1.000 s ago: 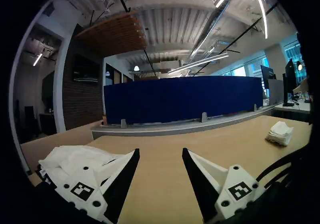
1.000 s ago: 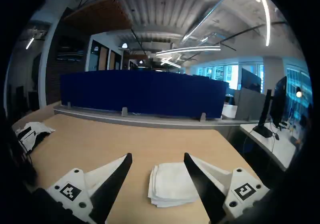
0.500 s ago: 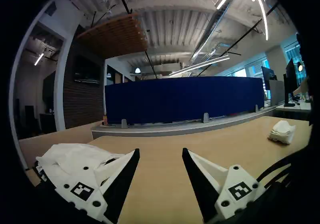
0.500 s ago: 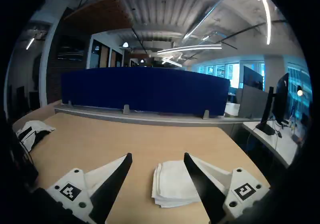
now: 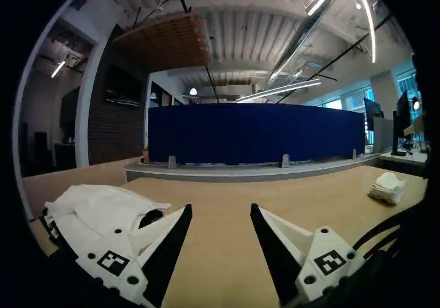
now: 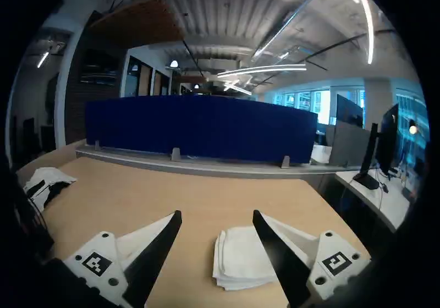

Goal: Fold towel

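The left gripper (image 5: pixel 220 209) and the right gripper (image 6: pixel 216 214) had their jaws wide and empty. The crumpled white cloth towel (image 5: pixel 99 209) lay on the pale wooden worktop (image 5: pixel 308 198) before the left end of the long blue divider screen (image 5: pixel 253 135). I judge that pinching one free corner, not the bunch, would be best.

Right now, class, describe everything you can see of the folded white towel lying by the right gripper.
The folded towel is white and looks like soft, thick cloth. It is folded into a compact, roughly square stack, with several layered edges showing along its left and front sides. It lies flat on the light wooden table, close to the table's right edge. The open right gripper hides part of it, and contact cannot be told. The left gripper view shows it far off as a small white stack.
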A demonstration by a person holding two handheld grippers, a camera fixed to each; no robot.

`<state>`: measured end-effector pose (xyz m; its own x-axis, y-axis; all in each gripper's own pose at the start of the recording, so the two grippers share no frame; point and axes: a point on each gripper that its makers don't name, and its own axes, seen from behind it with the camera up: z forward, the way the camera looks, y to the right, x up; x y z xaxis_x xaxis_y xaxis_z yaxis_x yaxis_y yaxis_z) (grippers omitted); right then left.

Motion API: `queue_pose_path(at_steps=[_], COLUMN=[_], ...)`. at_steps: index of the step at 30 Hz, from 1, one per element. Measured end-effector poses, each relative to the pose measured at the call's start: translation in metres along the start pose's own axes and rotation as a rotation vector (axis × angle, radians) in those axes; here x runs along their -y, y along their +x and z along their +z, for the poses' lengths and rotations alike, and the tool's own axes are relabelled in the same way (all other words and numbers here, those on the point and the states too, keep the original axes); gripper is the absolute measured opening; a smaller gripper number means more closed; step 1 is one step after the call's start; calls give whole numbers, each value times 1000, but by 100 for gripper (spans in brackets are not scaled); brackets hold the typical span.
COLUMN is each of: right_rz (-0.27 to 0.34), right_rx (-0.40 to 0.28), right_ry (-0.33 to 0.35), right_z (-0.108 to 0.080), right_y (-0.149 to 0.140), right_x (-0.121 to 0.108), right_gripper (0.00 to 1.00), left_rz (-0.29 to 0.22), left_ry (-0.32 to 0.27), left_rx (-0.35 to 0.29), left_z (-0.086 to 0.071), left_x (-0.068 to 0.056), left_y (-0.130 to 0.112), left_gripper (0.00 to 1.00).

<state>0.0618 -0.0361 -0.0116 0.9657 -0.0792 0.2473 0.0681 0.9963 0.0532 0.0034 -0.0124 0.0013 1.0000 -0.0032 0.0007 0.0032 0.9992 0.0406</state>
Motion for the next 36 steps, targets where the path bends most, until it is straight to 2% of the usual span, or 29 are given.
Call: queue_pose_path(at_steps=[10, 14, 26, 36], right_rz=[9, 19, 25, 93], right_rx=[-23, -45, -139, -189], right_ry=[8, 15, 41, 17], right_z=[-1, -1, -4, 0], right_y=[11, 19, 35, 10], right_x=[2, 0, -10, -28], right_gripper=[100, 100, 100, 100], left_rz=[4, 5, 5, 5], left_ry=[-4, -4, -4, -4], left_rx=[1, 1, 1, 1], left_z=[0, 0, -1, -1], left_x=[-2, -2, -2, -2], left_y=[0, 0, 0, 0], left_gripper=[81, 99, 99, 99])
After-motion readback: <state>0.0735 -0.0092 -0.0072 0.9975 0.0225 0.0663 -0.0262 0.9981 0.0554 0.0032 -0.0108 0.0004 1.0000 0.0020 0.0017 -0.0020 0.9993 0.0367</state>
